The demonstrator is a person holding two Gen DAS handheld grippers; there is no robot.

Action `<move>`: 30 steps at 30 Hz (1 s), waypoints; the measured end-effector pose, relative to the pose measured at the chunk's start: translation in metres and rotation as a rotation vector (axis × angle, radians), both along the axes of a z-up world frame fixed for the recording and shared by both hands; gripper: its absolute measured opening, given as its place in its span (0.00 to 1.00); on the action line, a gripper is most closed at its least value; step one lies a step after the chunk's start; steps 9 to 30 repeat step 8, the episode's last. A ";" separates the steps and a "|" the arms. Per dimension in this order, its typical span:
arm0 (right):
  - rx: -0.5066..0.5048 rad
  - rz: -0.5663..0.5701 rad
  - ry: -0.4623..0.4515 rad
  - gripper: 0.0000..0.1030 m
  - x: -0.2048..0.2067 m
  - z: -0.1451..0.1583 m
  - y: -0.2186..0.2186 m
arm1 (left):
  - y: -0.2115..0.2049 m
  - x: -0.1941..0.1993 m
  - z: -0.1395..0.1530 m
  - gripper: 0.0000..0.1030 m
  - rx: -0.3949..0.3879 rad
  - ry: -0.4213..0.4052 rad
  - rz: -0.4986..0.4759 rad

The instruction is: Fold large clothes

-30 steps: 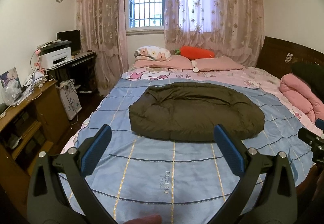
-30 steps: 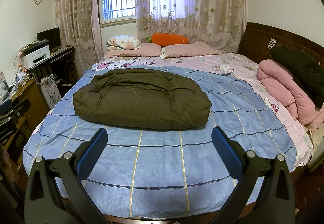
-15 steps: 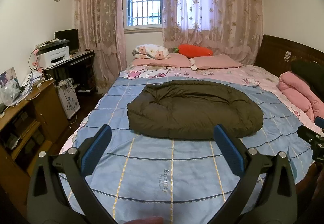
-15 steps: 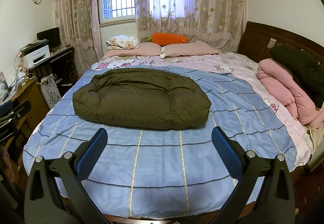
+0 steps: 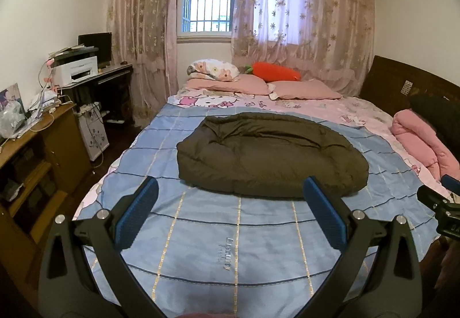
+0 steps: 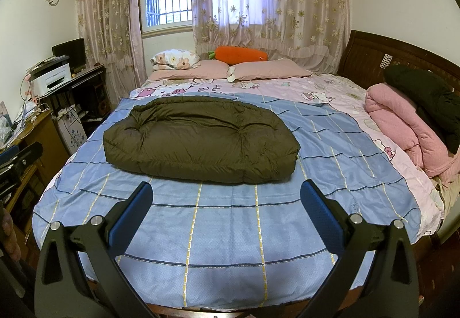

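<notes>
A dark olive padded coat [image 5: 270,155] lies folded in a thick bundle on the blue checked bedspread [image 5: 238,237]; it also shows in the right wrist view [image 6: 201,142]. My left gripper [image 5: 230,188] is open and empty, held above the bed's near end, short of the coat. My right gripper [image 6: 225,191] is open and empty, also short of the coat's near edge. The right gripper's body shows at the right edge of the left wrist view [image 5: 442,208], and the left gripper's at the left edge of the right wrist view [image 6: 17,165].
Pink pillows [image 6: 230,70] and an orange carrot cushion [image 6: 240,55] lie at the bed's head. A pink quilt [image 6: 408,131] with a black garment [image 6: 428,99] sits at the right. A wooden cabinet [image 5: 37,154] and a desk with a printer [image 5: 76,72] stand left.
Both grippers stay open. The left wrist view has shifted a little, so the coat sits slightly higher and more to the left in it. The right wrist view is almost unchanged.
</notes>
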State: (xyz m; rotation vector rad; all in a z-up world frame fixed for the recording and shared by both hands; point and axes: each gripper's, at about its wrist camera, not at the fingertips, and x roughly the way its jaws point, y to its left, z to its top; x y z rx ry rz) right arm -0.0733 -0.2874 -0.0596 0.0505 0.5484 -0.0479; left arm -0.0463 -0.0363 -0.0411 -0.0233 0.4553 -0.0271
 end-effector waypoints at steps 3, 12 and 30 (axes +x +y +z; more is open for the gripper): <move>0.000 -0.001 0.000 0.99 0.000 0.000 0.000 | -0.004 0.002 -0.001 0.98 0.023 0.015 0.005; 0.001 -0.001 0.000 0.99 0.000 0.000 0.000 | -0.002 0.004 0.000 0.98 0.018 0.024 -0.005; 0.001 -0.001 0.000 0.99 0.000 0.000 0.000 | -0.002 0.004 0.000 0.98 0.018 0.024 -0.005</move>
